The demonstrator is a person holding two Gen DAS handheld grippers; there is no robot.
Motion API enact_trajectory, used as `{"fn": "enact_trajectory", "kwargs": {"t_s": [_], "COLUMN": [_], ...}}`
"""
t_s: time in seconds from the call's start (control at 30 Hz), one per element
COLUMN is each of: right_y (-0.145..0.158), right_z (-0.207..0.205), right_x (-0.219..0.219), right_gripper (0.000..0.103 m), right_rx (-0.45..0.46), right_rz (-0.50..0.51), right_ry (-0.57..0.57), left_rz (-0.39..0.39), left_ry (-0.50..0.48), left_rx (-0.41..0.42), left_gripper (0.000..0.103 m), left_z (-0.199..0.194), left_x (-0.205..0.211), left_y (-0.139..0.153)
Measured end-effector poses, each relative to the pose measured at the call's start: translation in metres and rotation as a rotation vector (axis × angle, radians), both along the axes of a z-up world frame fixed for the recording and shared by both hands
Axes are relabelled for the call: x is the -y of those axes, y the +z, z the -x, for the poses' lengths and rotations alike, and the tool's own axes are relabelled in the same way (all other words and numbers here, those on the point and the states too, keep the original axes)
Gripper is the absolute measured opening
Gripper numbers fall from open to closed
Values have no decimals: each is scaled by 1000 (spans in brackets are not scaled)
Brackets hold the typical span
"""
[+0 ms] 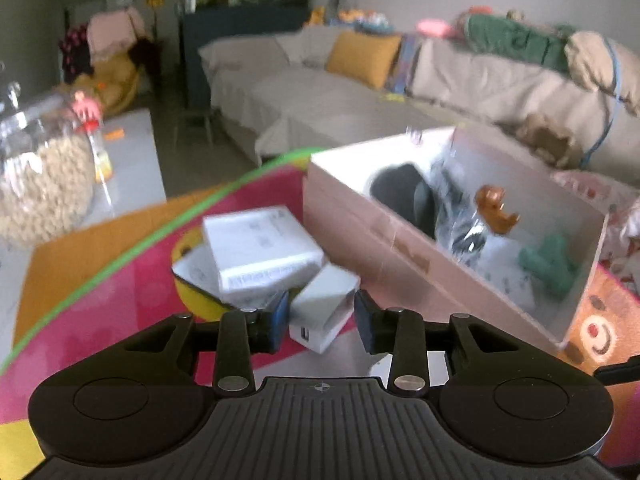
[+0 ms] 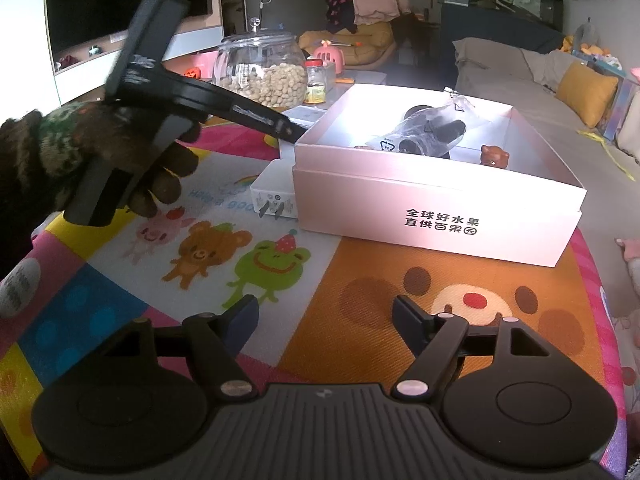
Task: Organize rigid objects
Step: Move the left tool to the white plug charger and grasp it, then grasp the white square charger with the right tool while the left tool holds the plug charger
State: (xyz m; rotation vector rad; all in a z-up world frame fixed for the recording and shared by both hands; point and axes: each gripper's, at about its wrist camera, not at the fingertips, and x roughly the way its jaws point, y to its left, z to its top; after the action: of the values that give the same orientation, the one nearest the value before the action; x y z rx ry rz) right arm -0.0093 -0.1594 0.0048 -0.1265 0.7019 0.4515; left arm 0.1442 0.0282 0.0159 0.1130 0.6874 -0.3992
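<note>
White charger (image 1: 324, 312) between parted left gripper (image 1: 322, 316) pads (left pad touching, right clear).

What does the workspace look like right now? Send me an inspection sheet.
Surface: colourful cartoon play mat.
Job's things: white plug-in charger between the left gripper pads, unclamped; two stacked white boxes behind; open pink cardboard box holding a brown bear figurine, green toy, bagged black items.
Clutter: glass jar of peanuts.
Grippers: right gripper open, empty.
Cables: nothing seen.
Surroundings: beige sofa, yellow cushion.
</note>
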Motion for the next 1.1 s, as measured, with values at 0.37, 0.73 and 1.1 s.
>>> {"fn": "enact_trajectory", "kwargs": {"t_s": [0.37,0.73,1.1], "right_y": [2,2,2], "right_z": [1,-10,2], "right_x": [-6,-61,-10], "right_gripper": [75,71,45], "right_rx": [-13,55,20], "right_rz": [-12,65,22], "right_ry": [16,129,63], "left_rz": [46,54,68], "left_ry": [-111,-81,-57], "left_rx": [-28,-31,-33], "left_gripper": [24,24,24], "left_z": [57,105,102], "left_x": [-6,-11,-11], "left_y": [-11,-10,-11]}}
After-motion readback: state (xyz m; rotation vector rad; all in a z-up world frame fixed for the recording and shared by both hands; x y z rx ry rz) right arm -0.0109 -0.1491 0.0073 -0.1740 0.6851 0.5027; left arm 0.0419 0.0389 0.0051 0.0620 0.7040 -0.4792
